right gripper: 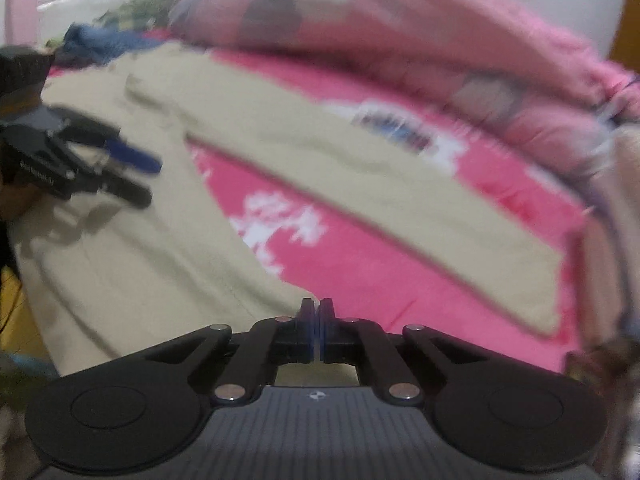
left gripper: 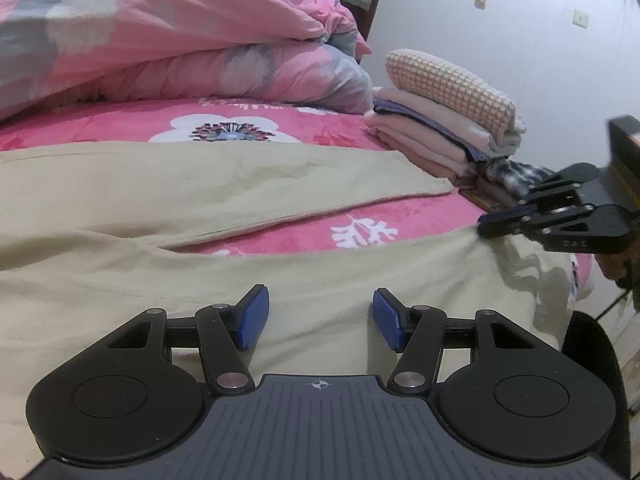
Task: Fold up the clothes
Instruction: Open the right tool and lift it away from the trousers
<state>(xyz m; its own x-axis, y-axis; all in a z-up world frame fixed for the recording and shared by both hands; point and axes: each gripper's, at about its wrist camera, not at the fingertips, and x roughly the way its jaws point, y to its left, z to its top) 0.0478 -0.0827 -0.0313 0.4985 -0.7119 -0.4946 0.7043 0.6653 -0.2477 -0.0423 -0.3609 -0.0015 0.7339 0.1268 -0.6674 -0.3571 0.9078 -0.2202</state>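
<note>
The left gripper point(left gripper: 320, 316) is being held with its jaws standing moderately apart, the blue pads point(left gripper: 250, 316) clear of any cloth, just above the near leg of the beige trousers point(left gripper: 200, 196). The right gripper point(right gripper: 318, 322) is being kept fully closed, its pads pressed together with only a thin slit between them; whether an edge of fabric is being pinched cannot be told, since the right wrist view is blurred. In the left wrist view the same gripper is being seen from the side at the right edge, its closed tip touching or just above the far end of the near trouser leg. The trousers are being laid out across the pink floral bedsheet point(left gripper: 360, 220), the two legs spread in a narrow V with a strip of sheet showing between them. Beyond the trousers, a pink and grey quilt point(left gripper: 160, 40) is being piled along the far side of the bed. Beside it, a stack of folded clothes point(left gripper: 440, 128) is being topped by a waffle-knit piece. A pale wall point(left gripper: 540, 40) is being seen behind the stack.
</note>
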